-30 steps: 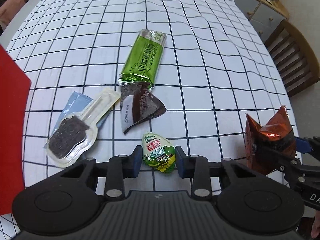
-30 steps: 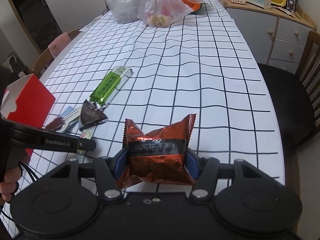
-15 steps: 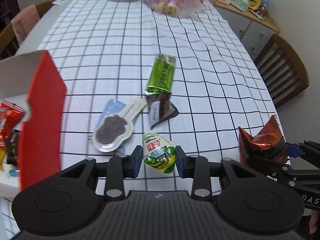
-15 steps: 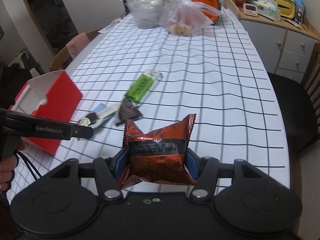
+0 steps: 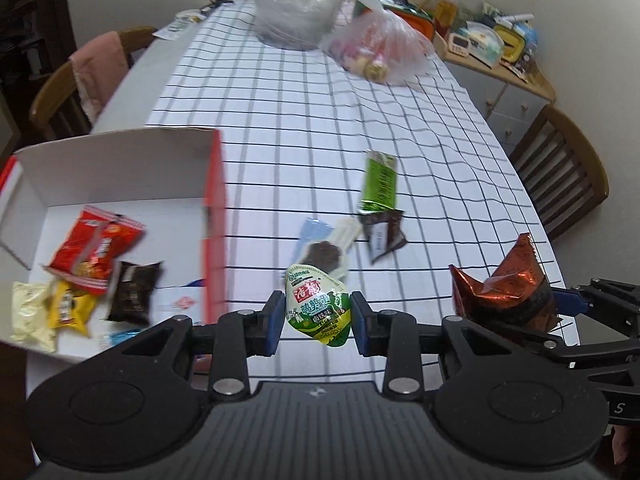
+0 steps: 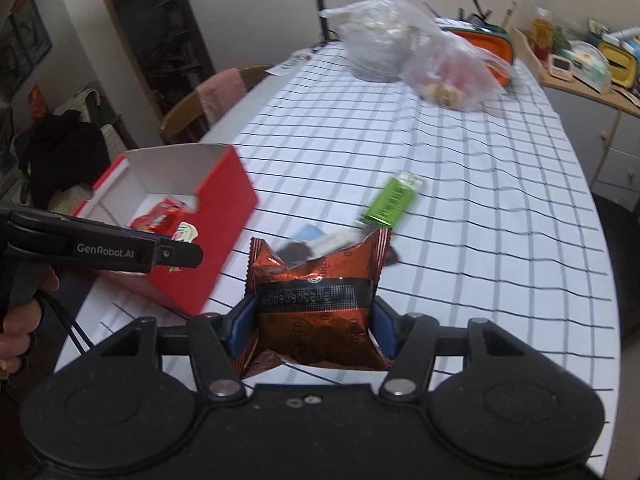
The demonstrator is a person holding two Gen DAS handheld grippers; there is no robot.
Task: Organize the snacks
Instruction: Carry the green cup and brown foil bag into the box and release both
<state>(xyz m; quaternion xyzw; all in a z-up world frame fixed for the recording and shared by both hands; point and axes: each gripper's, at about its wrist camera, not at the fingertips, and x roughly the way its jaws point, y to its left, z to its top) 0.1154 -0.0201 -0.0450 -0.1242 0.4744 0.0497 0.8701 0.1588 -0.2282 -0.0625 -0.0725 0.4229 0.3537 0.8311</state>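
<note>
The left gripper [image 5: 316, 318] clamps a small green packet [image 5: 318, 304] and the right gripper [image 6: 314, 326] squeezes a crinkly brown foil packet [image 6: 316, 296] across the middle, both above the table beside the red box [image 5: 214, 216], light, soft, probably slippery.

Box [image 5: 214, 184] sits at table's [image 5: 440, 128] left edge w/ several packets inside. Three loose packets plus a spoon-shaped pack [image 5: 326, 248] lie right of it (mid-table). Two bags [image 5: 380, 48] at far end.
</note>
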